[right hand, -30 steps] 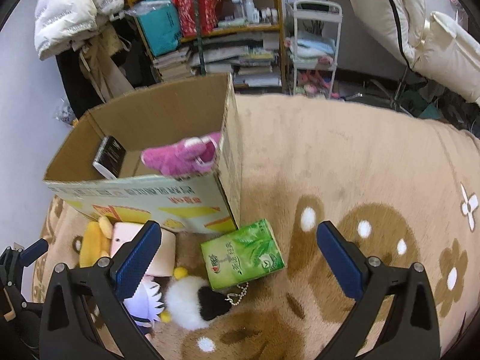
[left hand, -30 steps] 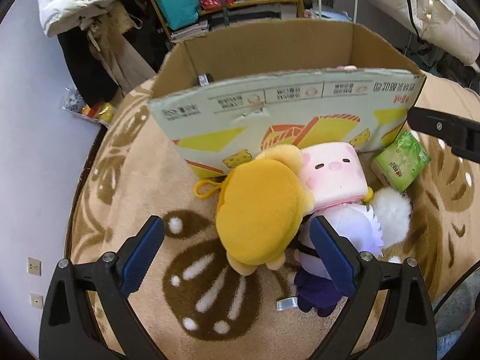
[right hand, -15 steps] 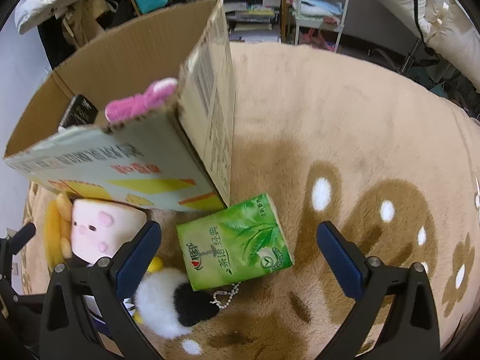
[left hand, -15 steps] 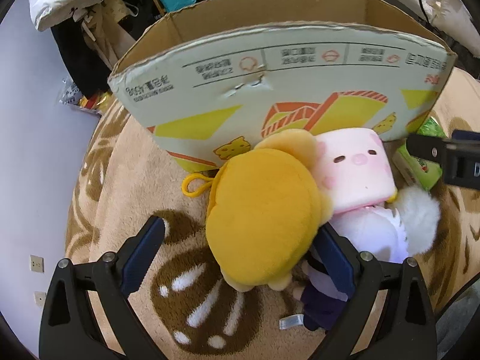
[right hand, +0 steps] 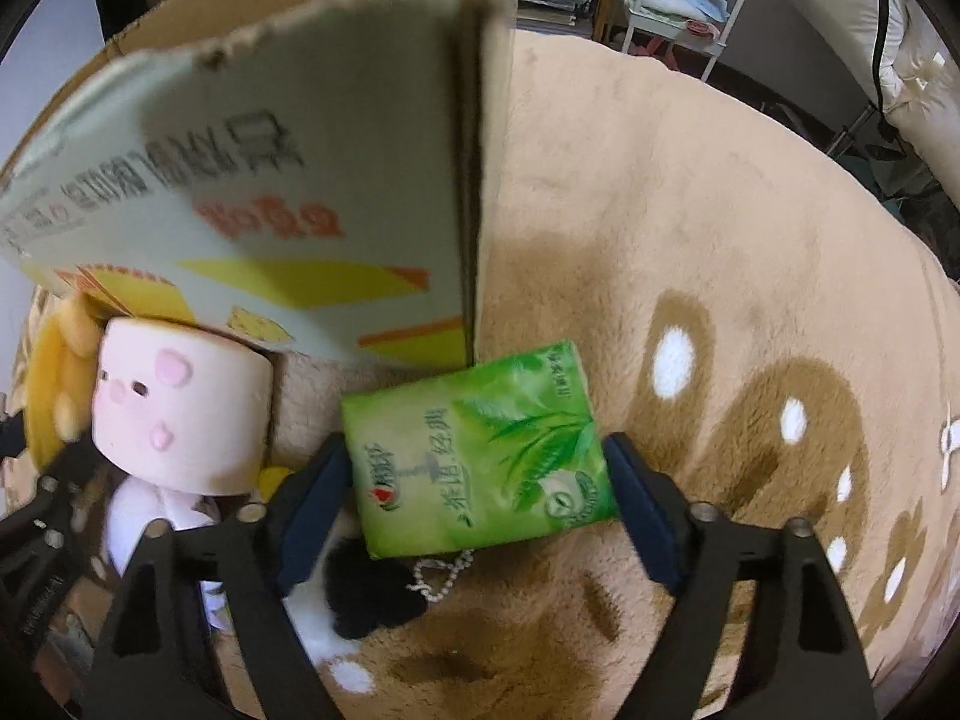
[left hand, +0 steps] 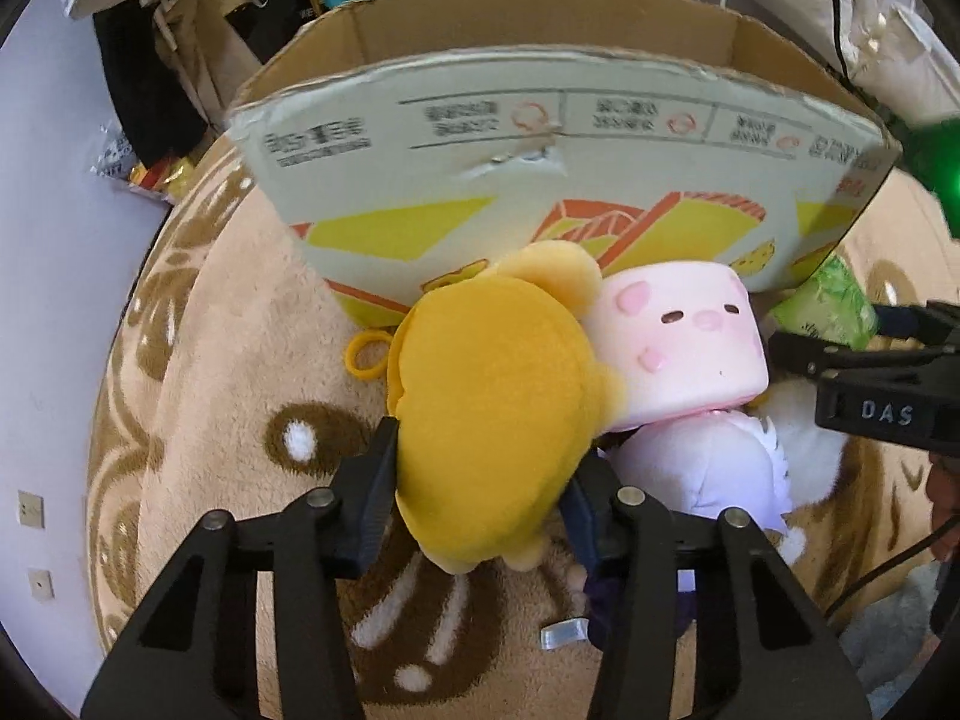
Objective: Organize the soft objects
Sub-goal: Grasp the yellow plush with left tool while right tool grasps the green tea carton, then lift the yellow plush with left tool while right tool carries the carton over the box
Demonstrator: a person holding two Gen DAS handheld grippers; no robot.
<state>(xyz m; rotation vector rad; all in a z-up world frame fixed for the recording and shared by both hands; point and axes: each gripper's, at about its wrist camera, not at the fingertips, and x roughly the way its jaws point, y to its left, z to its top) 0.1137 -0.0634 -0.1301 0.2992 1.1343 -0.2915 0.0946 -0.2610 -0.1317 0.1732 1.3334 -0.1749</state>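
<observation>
Underfoot, a tan plush rug (right hand: 690, 228) with brown blobs and white dots, spread across both views. On the rug, a big open cardboard box (left hand: 558, 180), printed front wall with yellow and orange shapes facing the left wrist camera; inside hidden behind that wall in both views, so contents cannot be told. Same box (right hand: 252, 180) at upper left in the right wrist view, its corner edge upright and just behind the green pack.

Against the front wall of the box, on the rug, a cluster of soft toys. Largest, a yellow plush (left hand: 486, 426), touching the box wall at its top and pressed against the pink block toy beside it. Left gripper (left hand: 480, 498) closed in on this yellow plush, jaws just drawn together, both blue pads pressing its lower sides.

Next, a pink block-shaped plush with a pig face (left hand: 684, 348), leaning on a pale lilac plush (left hand: 720, 468) below it. Near these, a white and black fluffy toy (right hand: 360, 594) with a bead chain (right hand: 441, 576).

Smallest, a green tissue pack (right hand: 480, 450), flat on the rug just off the box corner. Right gripper (right hand: 477, 507) astride it, jaws just narrowed, pads touching both side edges.
</observation>
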